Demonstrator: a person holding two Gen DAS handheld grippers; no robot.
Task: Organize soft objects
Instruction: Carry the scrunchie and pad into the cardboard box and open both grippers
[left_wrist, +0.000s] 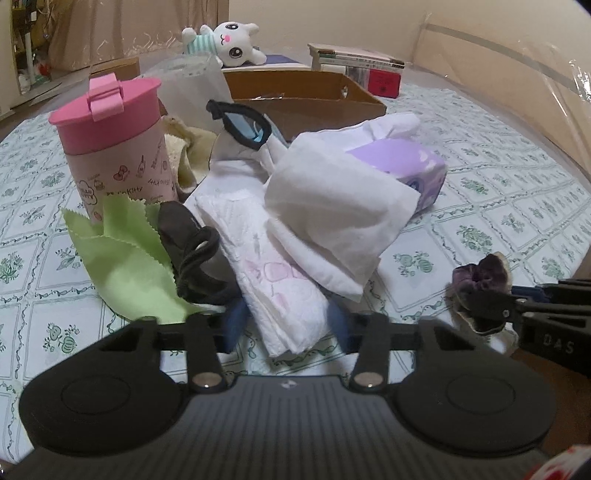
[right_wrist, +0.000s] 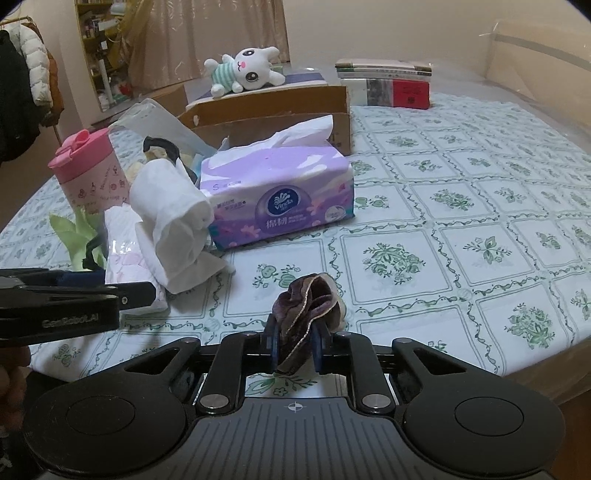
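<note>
My left gripper (left_wrist: 287, 325) is open around the near end of a folded white tissue pack with a pink print (left_wrist: 273, 273); its blue pads stand on either side without clearly pinching it. A white cloth (left_wrist: 332, 210), a green cloth (left_wrist: 125, 258) and a black strap (left_wrist: 195, 254) lie in the same pile. My right gripper (right_wrist: 295, 349) is shut on a purple velvet scrunchie (right_wrist: 306, 299), held just above the table; it also shows in the left wrist view (left_wrist: 484, 280). A purple tissue pack (right_wrist: 280, 195) lies behind the pile.
A pink lidded cup (left_wrist: 114, 147) stands left of the pile. An open cardboard box (right_wrist: 273, 118) sits behind, with a white plush bunny (right_wrist: 247, 72) on a surface beyond it. Stacked books (right_wrist: 388, 83) lie at the back right. A green-patterned tablecloth (right_wrist: 461, 221) covers the table.
</note>
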